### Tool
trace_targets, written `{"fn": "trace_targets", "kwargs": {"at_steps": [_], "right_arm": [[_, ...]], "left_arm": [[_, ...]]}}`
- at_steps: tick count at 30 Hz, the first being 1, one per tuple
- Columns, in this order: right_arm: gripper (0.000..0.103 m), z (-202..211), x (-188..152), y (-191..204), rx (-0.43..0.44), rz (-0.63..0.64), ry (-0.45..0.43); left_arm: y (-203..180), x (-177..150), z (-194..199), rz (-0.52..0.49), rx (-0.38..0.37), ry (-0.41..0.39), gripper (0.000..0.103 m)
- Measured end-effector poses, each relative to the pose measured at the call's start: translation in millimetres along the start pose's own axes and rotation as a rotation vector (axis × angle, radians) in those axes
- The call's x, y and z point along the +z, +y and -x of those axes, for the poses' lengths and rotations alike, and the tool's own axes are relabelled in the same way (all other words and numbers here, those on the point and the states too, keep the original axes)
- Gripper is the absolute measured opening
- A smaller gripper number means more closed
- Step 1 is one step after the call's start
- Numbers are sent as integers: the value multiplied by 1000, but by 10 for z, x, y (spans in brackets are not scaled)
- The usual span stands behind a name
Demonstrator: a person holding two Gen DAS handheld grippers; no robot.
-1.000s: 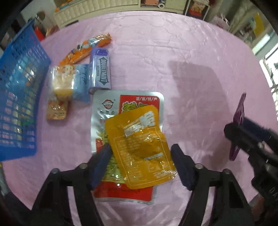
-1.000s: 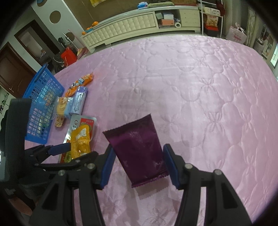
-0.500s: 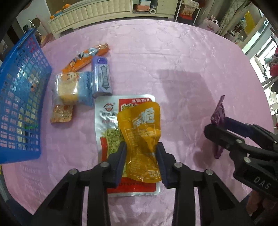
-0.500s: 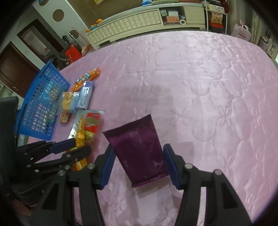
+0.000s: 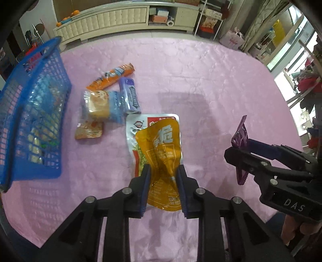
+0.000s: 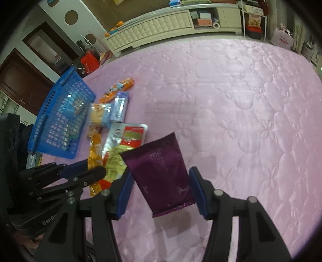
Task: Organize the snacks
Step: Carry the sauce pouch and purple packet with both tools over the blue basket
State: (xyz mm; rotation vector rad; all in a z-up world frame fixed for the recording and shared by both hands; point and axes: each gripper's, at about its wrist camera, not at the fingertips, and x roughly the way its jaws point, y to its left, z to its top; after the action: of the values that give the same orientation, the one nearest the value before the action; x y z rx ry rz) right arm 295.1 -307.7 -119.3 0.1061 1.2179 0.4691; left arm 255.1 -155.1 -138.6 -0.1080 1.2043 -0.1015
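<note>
Snack packets were the items under handling. An orange pouch sat pinched between the two blue pads of the left tool, its foil creased where the pads pressed, and the jaws were closing on it. The pouch was lifted clear of a silver and red packet that lay flat beneath it on the pink quilted cover.

The right tool held a purple packet at a medium width, both pads against the packet's side edges, the packet raised off the cover.

Beyond the silver packet lay a loose group: a pale purple gum pack, a clear blue-trimmed cake wrapper touching it, a long orange bar just behind, and a small tan sachet nearest the basket.

The blue mesh basket stood at the left of the group, tilted in view, with some wrapped items visible through its wall. A cream cabinet ran along the far wall.
</note>
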Motion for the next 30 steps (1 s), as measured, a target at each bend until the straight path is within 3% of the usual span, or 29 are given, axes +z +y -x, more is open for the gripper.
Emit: {"fn": "trace_targets", "kwargs": {"at_steps": [17, 30], "right_arm": [[60, 714, 63, 1146, -24, 111, -104], [60, 682, 367, 1998, 7, 199, -133]], "left_arm": [[575, -218, 1332, -12, -73, -188, 23], [1450, -64, 1788, 18, -38, -256, 23]]}}
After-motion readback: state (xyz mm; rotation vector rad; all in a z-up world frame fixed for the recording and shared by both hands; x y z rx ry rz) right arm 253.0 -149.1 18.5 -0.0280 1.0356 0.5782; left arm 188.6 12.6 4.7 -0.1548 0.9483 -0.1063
